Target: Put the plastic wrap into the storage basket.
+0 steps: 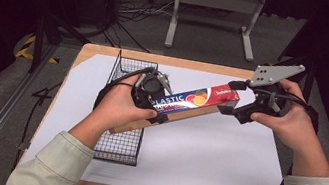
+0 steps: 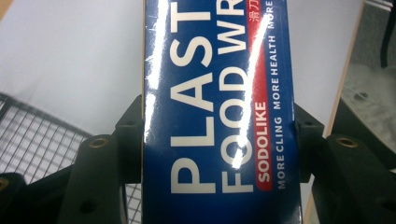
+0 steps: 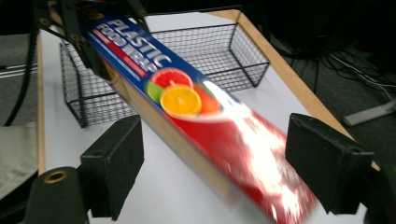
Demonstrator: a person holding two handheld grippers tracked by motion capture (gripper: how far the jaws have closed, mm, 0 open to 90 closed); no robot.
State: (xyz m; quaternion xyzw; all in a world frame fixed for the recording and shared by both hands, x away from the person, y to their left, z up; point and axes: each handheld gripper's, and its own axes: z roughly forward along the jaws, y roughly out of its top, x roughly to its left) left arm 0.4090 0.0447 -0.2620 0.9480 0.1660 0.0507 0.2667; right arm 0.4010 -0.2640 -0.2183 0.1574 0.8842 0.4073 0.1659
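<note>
Wire basket (image 1: 119, 142) at table's left edge. Left gripper (image 1: 154, 102) clamps the plastic wrap box (image 1: 186, 101) across its blue end, both pads pressed on its sides, box held in the air over the white sheet (image 1: 202, 154). Right gripper (image 1: 232, 98): jaws spread wide, straddling the red end without contact.

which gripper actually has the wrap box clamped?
The left gripper: its jaws press both sides of the wrap box near the blue end. The right gripper stands open around the red end, with a gap at each pad.
</note>
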